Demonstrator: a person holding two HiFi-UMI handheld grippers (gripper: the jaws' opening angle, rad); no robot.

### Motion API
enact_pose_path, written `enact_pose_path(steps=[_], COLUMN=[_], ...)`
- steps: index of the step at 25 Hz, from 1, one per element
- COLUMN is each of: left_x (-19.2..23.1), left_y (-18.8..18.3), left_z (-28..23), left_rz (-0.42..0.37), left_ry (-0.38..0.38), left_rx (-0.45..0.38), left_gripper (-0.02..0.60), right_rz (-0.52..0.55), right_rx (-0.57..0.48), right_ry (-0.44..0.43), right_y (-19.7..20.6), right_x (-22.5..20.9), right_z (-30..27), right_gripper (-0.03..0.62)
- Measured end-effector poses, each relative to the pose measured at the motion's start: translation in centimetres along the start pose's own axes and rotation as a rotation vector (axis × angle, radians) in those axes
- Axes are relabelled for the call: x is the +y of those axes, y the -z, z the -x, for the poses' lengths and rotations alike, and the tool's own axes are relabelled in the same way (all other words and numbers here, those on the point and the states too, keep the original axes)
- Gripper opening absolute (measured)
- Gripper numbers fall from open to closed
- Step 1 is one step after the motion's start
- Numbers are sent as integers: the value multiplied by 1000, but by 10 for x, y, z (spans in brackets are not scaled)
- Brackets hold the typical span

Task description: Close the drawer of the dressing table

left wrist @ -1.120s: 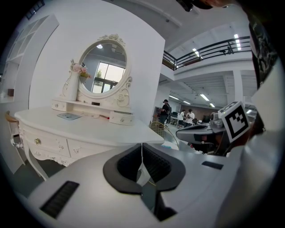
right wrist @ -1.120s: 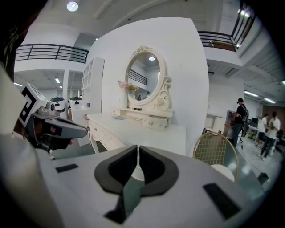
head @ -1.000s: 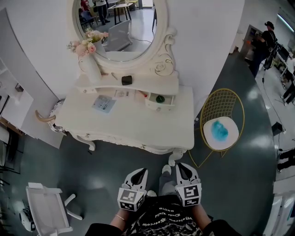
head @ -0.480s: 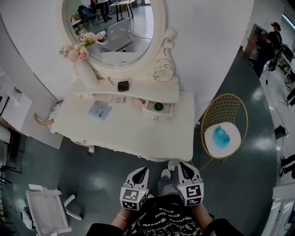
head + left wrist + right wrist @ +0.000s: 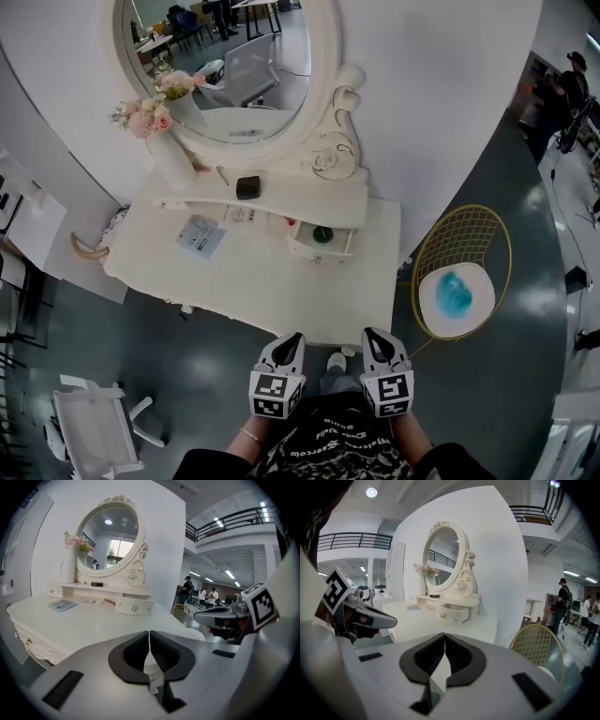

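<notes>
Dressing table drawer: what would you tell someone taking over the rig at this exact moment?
Left gripper: jaws together, empty, held just short of the table's near edge, touching nothing.
Right gripper: the same, jaws together and empty.
Drawer: the small one under the shelf of the dressing table, right of centre, pulled out, with a green object inside.
Done: nothing yet; the drawer is open.
Left: reach across the tabletop, probably with the right gripper since it looks nearer, and push the drawer front in until flush.
</notes>
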State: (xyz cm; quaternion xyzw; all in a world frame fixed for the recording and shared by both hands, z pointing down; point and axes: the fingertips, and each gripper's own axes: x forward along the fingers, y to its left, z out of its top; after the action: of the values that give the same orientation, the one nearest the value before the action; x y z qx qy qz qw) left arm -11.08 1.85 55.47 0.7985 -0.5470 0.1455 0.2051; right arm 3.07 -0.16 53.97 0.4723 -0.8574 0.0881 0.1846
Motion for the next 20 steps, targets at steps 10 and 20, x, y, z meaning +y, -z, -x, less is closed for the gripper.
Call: enact_pose_path(steps=[10,20], left_x=[3,16], left_y=[-25,-39], left_z=[-42,-76], left_rz=[32,43], left_ry=[-25,-83], left_rx=[-20,-3], left_gripper=[21,21], right_rz=[24,38], right_rx=[-6,-19], right_ry=[-74,-128], right_y=[-15,-23], right_x=[-22,-43], right_z=[-31,-52], right_gripper=[13,12])
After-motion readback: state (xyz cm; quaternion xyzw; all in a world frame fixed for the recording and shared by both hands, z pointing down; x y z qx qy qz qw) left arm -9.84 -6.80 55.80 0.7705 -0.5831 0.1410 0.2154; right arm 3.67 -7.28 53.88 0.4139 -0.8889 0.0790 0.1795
